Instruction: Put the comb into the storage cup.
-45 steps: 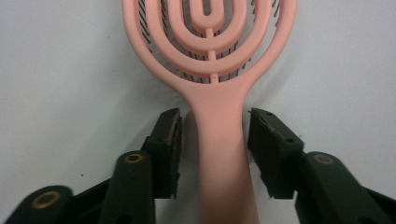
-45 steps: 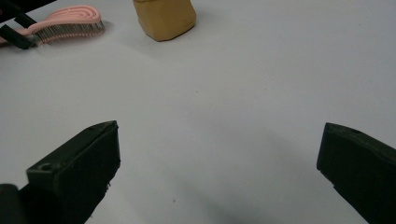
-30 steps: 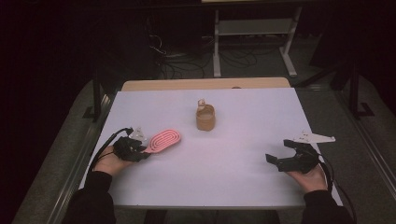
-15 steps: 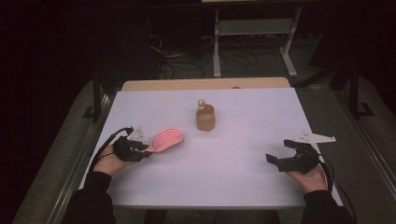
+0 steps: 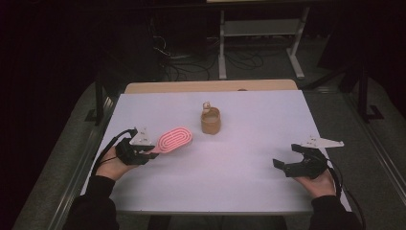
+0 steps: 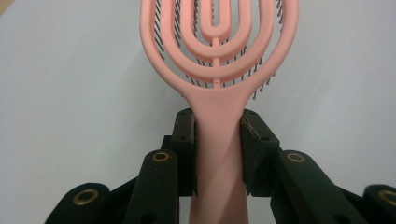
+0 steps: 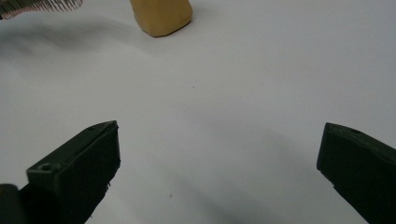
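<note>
The left gripper [image 6: 217, 140] pinches the pink plastic oval hairbrush [image 6: 218, 51] low on its smooth handle, so it could twist or slip, while the right gripper [image 7: 219, 172] rests with jaws spread.

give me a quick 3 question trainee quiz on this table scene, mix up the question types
1. True or false: the left hand-held gripper is shut on the handle of the pink hairbrush.
2. Multiple choice: the right hand-held gripper is (a) open with nothing in it, (b) shut on the tan container, (c) shut on the brush.
3. Fill in: in the high view, the tan container stands on the white table to the ____ of the brush head.

Key: 1 true; 2 a; 3 right
</note>
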Tool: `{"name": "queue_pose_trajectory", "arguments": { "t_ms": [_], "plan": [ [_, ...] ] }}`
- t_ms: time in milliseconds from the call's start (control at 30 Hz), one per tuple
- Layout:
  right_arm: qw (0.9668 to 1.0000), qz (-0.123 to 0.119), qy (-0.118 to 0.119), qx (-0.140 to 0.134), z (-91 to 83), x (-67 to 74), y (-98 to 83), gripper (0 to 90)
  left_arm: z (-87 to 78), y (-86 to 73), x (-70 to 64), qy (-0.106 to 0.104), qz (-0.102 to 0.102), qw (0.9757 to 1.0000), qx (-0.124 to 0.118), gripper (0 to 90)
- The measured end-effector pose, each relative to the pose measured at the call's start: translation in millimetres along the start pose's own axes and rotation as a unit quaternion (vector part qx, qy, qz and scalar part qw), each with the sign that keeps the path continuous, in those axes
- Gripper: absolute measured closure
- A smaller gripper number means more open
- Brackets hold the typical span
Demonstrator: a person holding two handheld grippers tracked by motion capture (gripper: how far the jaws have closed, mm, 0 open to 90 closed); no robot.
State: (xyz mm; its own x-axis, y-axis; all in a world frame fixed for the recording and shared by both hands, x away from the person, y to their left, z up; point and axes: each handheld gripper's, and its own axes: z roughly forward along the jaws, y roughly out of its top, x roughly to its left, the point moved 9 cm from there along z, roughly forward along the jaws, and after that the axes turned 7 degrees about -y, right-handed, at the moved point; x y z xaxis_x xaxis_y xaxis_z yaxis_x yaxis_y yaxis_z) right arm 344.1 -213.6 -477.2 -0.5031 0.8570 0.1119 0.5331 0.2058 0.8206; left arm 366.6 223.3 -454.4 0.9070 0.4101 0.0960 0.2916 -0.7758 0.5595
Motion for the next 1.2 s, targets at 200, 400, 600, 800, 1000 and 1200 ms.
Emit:
{"name": "queue_pose_trajectory", "arguments": {
  "t_ms": [200,400,600,800,1000,1200],
  "plan": [
    [0.9999,-0.012,0.007,0.004,0.3,0.4,3.4,0.0,-3.2,6.4,-0.5,0.006,0.007,1.0,-0.004,70.3],
    [0.9998,-0.017,0.011,0.007,-2.0,-1.2,9.2,0.0,-8.8,16.4,-4.4,0.013,0.023,0.9996,-0.008,70.3],
    [0.9997,-0.019,0.013,0.007,-4.0,-1.7,13.3,0.0,-11.0,33.1,-12.9,0.009,0.051,0.9986,-0.012,70.3],
    [0.9996,-0.022,0.014,0.01,-2.5,-0.9,15.3,0.0,-11.7,47.5,-13.4,0.012,0.069,0.9974,-0.013,70.3],
    [0.9995,-0.025,0.017,0.009,-1.3,2.5,22.8,0.0,-12.1,59.0,-13.9,0.013,0.08,0.9963,-0.029,70.3],
    [0.999,-0.035,0.025,0.014,2.1,9.8,32.5,0.0,-10.3,67.8,-13.7,0.014,0.086,0.9955,-0.037,70.3]
  ]
}}
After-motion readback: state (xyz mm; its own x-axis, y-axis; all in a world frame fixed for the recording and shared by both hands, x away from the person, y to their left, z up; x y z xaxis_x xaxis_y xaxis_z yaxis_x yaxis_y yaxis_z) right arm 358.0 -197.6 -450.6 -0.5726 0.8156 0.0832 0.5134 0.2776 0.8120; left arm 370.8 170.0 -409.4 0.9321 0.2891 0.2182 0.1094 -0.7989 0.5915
